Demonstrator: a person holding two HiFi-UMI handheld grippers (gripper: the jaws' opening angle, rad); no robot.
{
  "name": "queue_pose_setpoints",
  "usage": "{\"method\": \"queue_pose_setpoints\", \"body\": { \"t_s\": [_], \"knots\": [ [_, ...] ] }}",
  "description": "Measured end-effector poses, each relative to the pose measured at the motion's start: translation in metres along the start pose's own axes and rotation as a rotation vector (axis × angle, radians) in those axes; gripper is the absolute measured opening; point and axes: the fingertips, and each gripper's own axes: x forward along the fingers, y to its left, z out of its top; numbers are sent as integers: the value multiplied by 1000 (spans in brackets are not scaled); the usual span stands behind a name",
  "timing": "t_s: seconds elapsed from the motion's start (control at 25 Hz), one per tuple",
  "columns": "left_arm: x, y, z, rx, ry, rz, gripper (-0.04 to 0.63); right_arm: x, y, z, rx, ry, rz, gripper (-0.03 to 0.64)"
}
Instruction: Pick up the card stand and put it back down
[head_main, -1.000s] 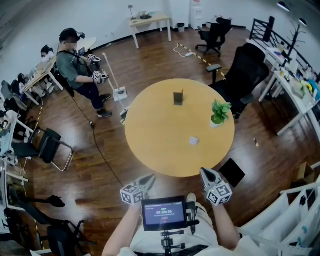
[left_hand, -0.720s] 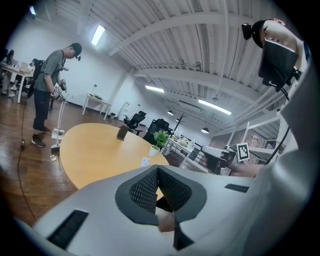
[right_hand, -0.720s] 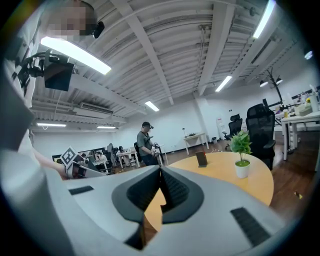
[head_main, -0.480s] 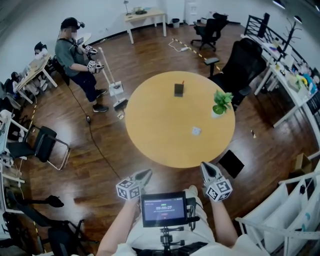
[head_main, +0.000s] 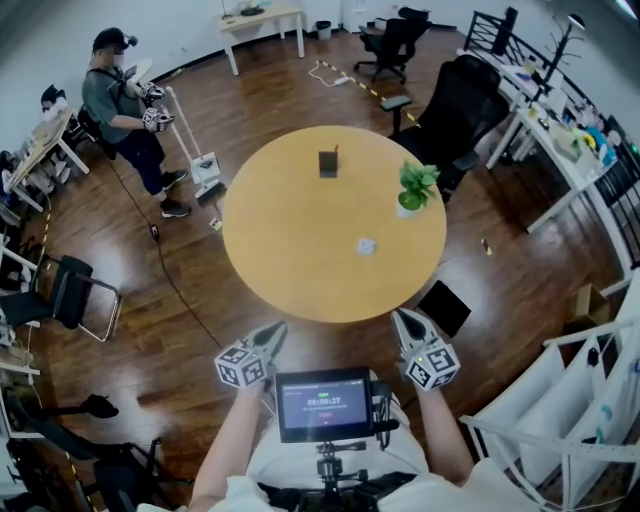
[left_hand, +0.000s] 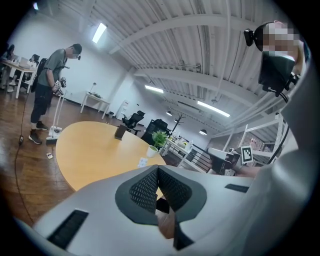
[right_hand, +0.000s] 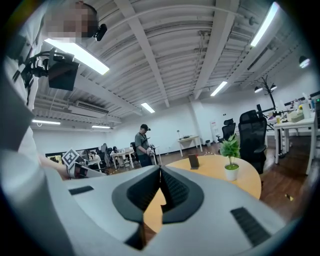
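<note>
The card stand is a small dark upright block on the far side of the round wooden table. It also shows small and distant in the left gripper view and the right gripper view. My left gripper is shut and empty, just short of the table's near edge. My right gripper is level with it to the right, also shut and empty. In their own views the left gripper and right gripper have their ribbed pads closed tip to tip.
A potted plant and a small white card sit on the table's right half. A black office chair stands behind the table. A dark flat panel lies on the floor by my right gripper. A person stands at back left.
The head view has shifted, so the table sits higher and further left in the picture. Both grippers have crept slightly toward the table's near edge and stay shut.
</note>
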Motion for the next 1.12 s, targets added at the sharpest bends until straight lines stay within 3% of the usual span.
{"method": "queue_pose_setpoints", "body": {
  "t_s": [0.28, 0.56, 0.84, 1.12],
  "knots": [
    [47, -38, -2, -2, 36, -42, 0, -25, -44, 26, -15, -13, -35, 6],
    [87, -84, -4, 23, 69, -91, 0, -36, -67, 16, -28, -5, -37, 8],
    [103, -89, -10, 36, 98, -88, 0, -41, -78, 15, 9, -14, -26, 61],
    [106, -75, -3, 33, 70, -53, 0, -47, -84, 14, 24, -14, 5, 81]
  ]
}}
